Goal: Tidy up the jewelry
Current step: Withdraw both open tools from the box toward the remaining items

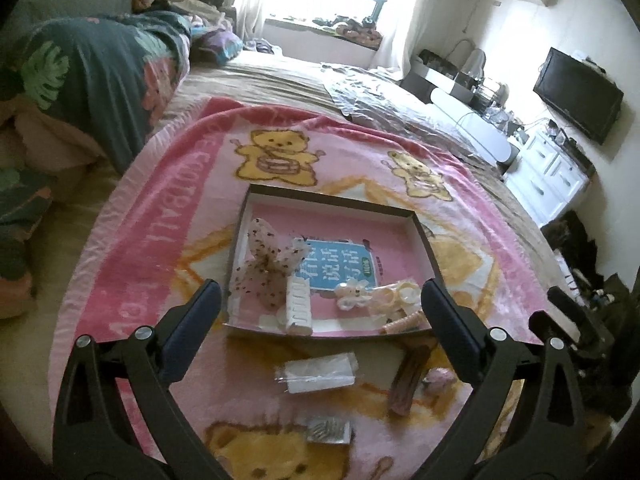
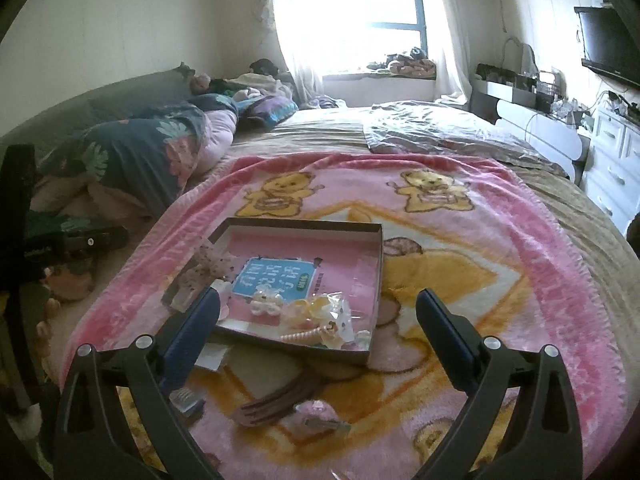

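Note:
A shallow box [image 1: 416,220] with a pink floor lies on the pink bear blanket. Inside it are a dotted tulle bow [image 1: 264,272], a white claw clip [image 1: 298,308], a small white bow [image 1: 352,296], a bag of yellow rings [image 1: 394,294] and a spiral hair tie [image 1: 404,324]. On the blanket in front lie a clear packet [image 1: 320,372], a brown claw clip [image 1: 408,380], a pink piece [image 1: 438,380] and a silver comb clip [image 1: 328,430]. My left gripper [image 1: 320,286] hangs open and empty above the box's near edge. My right gripper [image 2: 318,294] is open and empty over the box [image 2: 380,264].
The blanket [image 2: 540,240] covers a wide bed with a rumpled floral duvet [image 1: 100,80] at the left and a silvery sheet [image 2: 440,132] at the back right. White drawers [image 1: 548,168] and a wall television [image 1: 576,96] stand past the bed's right edge.

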A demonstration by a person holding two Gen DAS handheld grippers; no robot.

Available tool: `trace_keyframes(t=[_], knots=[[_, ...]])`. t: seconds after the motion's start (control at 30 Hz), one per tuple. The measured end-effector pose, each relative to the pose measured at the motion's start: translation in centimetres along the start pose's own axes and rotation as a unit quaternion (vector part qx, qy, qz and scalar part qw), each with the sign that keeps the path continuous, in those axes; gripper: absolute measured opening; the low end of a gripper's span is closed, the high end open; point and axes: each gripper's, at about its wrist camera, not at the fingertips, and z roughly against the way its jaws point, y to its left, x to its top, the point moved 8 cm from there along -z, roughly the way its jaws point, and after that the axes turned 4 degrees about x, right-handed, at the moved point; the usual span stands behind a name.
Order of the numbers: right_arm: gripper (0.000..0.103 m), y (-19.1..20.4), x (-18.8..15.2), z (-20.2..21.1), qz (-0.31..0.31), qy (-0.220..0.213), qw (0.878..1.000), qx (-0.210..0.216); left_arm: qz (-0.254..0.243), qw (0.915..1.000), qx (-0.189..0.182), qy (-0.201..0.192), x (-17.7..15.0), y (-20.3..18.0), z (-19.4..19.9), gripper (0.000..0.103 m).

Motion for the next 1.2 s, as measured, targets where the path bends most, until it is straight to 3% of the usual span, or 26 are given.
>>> trace_keyframes(t=[0.6,1.2], knots=[[0.098,0.0,-3.3,2.8,0.011,0.012,1.000,0.004,-0.027,0.9992,0.028,-0.006,-3.8,0.1,2.9,0.094],[0.098,-0.5,-8.3,1.9,0.038,0.062,0.997,-0.006,-0.044,0.9977,0.037,0.036,-9.0,0.1,1.6,0.094]])
